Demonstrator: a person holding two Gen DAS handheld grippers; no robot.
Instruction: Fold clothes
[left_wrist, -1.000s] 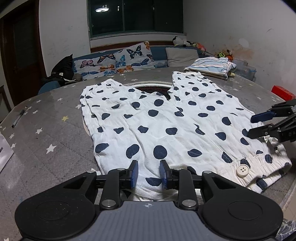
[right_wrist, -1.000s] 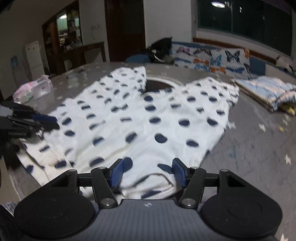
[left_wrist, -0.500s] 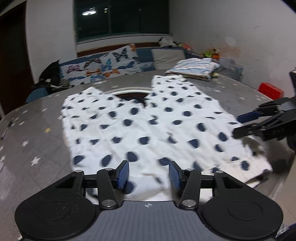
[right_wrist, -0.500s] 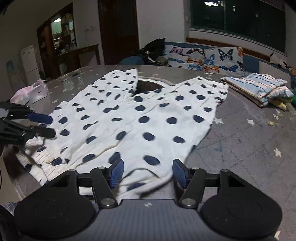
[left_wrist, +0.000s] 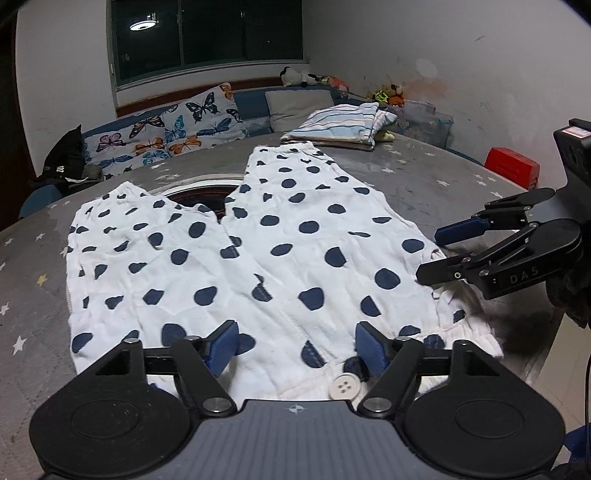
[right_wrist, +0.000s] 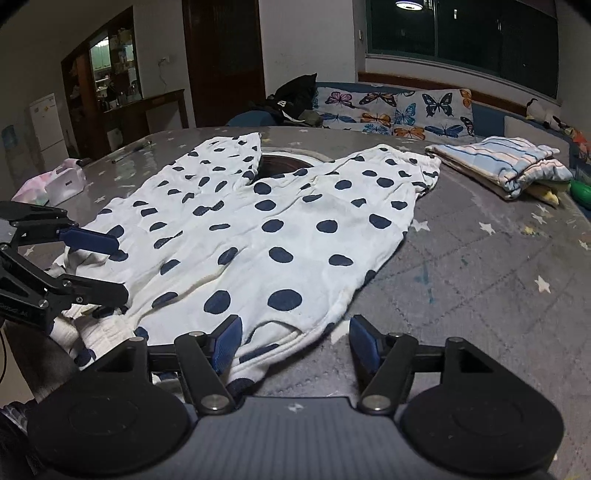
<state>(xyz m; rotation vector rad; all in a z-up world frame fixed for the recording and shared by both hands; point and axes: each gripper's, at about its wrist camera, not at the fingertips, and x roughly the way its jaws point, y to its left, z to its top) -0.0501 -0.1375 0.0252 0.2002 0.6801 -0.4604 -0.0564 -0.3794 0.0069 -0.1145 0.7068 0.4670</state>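
We see a pair of white cotton trousers with dark blue polka dots (left_wrist: 280, 258) lying flat on a grey table covered in a star-printed cloth (left_wrist: 443, 184), both legs running away toward 12 o'clock and the waistband nearest us at 6 o'clock. A white four-hole button (left_wrist: 344, 387) sits on the waistband, just in front of our left gripper (left_wrist: 297, 345).

The left gripper's jaws are spreading at this moment. The waistband cloth lies under and between the blue pads (left_wrist: 223, 345), but they do not pinch it.

Our right gripper (right_wrist: 295, 341) is also spreading its jaws. The trousers' hem corner lies between them, loose, with bare tablecloth toward the 3 o'clock pad. In the left wrist view this same gripper stands at 3 o'clock over the garment's edge.

At 1 o'clock from the left gripper, well apart from the trousers, rests a folded blue-and-white striped garment (left_wrist: 343, 123). A red box (left_wrist: 511, 166) sits at 2 o'clock near the table edge. Butterfly-print cushions (left_wrist: 177, 125) line a bench at 11 o'clock. In the right wrist view a pale pink tissue pack (right_wrist: 55, 182) lies at 10 o'clock.
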